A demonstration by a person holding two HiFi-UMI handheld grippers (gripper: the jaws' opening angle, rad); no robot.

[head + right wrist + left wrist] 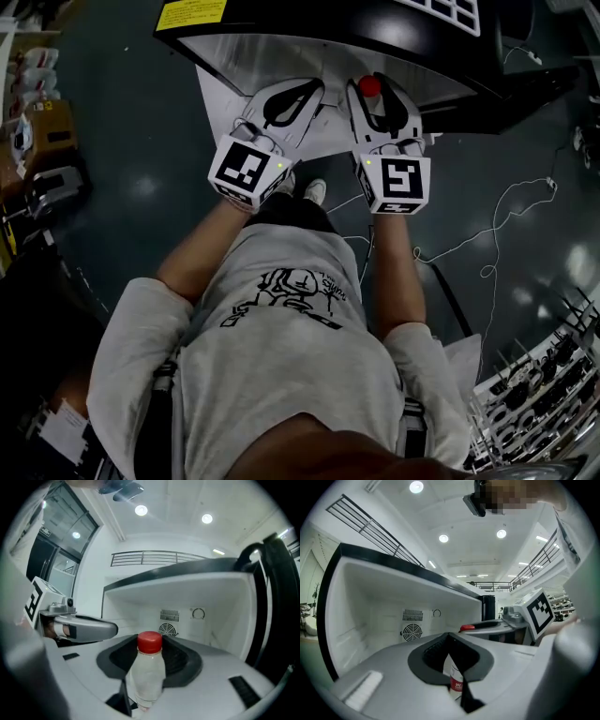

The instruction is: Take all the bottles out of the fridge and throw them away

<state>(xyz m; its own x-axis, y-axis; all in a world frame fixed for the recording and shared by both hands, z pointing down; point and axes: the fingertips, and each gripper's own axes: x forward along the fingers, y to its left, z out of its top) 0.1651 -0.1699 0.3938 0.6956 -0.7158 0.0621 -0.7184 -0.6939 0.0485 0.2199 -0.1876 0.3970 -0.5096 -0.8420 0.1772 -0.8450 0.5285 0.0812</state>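
I hold both grippers side by side in front of the open fridge [309, 52]. My right gripper [371, 82] is shut on a clear bottle with a red cap [369, 86]; that bottle [146, 672] stands upright between its jaws. My left gripper [314, 87] is shut too, and only a strip of a white bottle with a red label [457, 680] shows in the gap of its jaws [449, 635]. The left gripper view looks into the white fridge interior [379, 611], where no bottle shows. The right gripper [499, 624] and its red cap [467, 627] appear at its right.
A fan grille [411, 632] sits on the fridge's back wall. The black fridge door [276, 602] stands open at the right. A thin cable [492, 234] trails over the dark floor, with a rack [544, 394] at lower right and a cardboard box [47, 122] at left.
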